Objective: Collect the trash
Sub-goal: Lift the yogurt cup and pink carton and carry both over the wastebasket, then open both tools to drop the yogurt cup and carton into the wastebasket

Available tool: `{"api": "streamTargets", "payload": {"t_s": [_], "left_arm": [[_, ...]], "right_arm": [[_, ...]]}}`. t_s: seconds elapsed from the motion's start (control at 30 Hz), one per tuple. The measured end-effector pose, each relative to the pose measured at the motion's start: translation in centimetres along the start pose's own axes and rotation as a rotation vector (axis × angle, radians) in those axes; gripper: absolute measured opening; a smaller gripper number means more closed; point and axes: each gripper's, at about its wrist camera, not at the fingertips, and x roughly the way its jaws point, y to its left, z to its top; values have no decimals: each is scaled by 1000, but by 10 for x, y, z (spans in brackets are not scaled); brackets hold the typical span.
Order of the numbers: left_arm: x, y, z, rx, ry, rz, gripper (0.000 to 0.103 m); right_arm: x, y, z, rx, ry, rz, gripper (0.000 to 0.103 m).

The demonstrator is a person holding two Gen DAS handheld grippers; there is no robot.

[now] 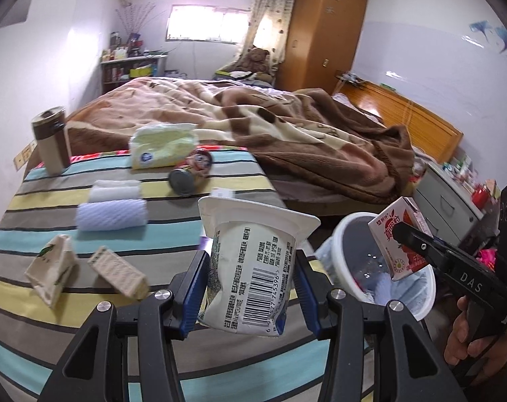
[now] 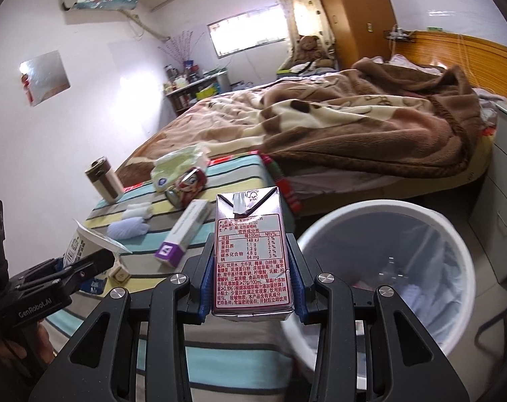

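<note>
Both loaded — left gripper (image 1: pixel 250 288) clamped on crumpled white yogurt cup (image 1: pixel 253 261), right gripper (image 2: pixel 251 281) on small red drink carton (image 2: pixel 250 258) beside white lined trash bin (image 2: pixel 454 234) — centre each over bin mouth before letting go.

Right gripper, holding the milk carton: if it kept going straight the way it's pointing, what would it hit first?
Probably the striped table edge just ahead, or the purple box lying there; the bin sits off to the right. Depth is unclear.
</note>
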Motion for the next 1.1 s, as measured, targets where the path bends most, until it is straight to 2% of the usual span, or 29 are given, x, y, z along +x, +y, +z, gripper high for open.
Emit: {"api": "streamTargets", "payload": {"t_s": [0.17,0.63,0.83,1.1], "left_arm": [[10,-31,2,43,-1,-35,50],[58,-117,-6,127,89,-162,50],[71,-143,-12,158,110,-190,50],[85,-156,-15,182,130,-197,50]], "right_arm": [[-4,-22,-1,27,-5,-48,39],[-2,-74,-9,99,38,-140,39],[-2,-87,-15,116,60,-163,39],[1,-98,-16,129,75,-193,39]]}}
